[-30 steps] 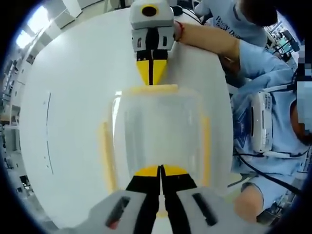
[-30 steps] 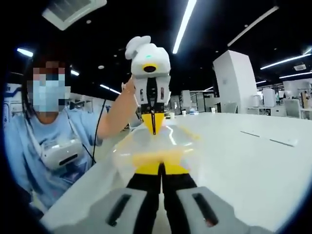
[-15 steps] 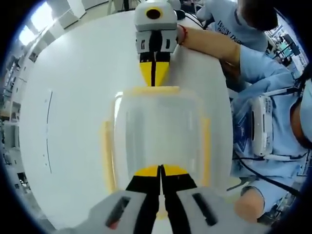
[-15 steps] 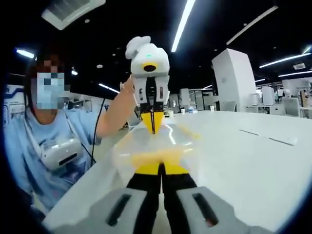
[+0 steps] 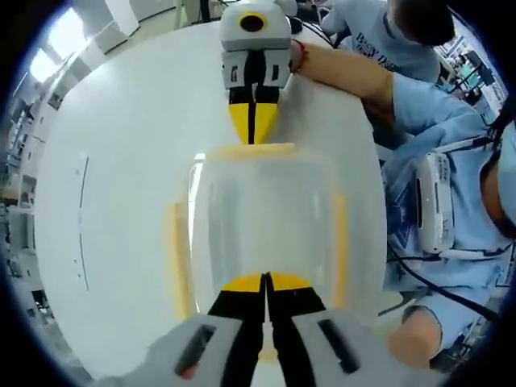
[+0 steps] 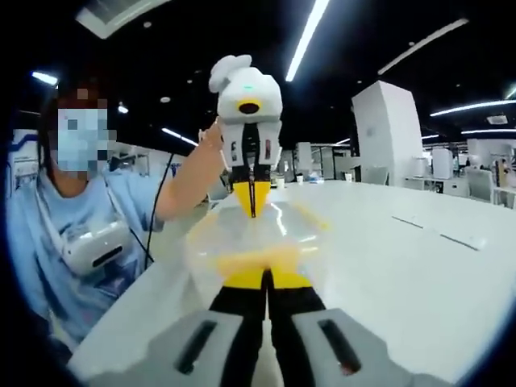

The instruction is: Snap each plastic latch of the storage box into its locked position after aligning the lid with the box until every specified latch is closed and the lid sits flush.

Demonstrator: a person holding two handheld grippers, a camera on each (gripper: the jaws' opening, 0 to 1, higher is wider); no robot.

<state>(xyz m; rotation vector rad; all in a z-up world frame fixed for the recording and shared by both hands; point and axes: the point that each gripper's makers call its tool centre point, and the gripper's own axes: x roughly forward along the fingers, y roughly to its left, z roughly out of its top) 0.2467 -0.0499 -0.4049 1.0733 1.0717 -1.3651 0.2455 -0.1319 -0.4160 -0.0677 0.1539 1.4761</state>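
Left gripper view: both grippers, left (image 5: 264, 282) and right (image 5: 253, 129), jaws closed, pressed opposite latches of the box (image 5: 262, 222) near the table (image 5: 121, 161) edge.

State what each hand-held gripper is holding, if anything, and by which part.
Nothing is gripped. The left hand-held gripper and the right hand-held gripper are both shut, their tips at opposite yellow end latches of the clear storage box.

Your storage box (image 5: 262, 222) sits on the table (image 5: 121, 161) with its lid (image 5: 262, 201) on top, latches (image 5: 176, 250) along its sides, your left gripper (image 5: 264, 286) at its near end and your right gripper (image 5: 252, 129) facing it at the far end.
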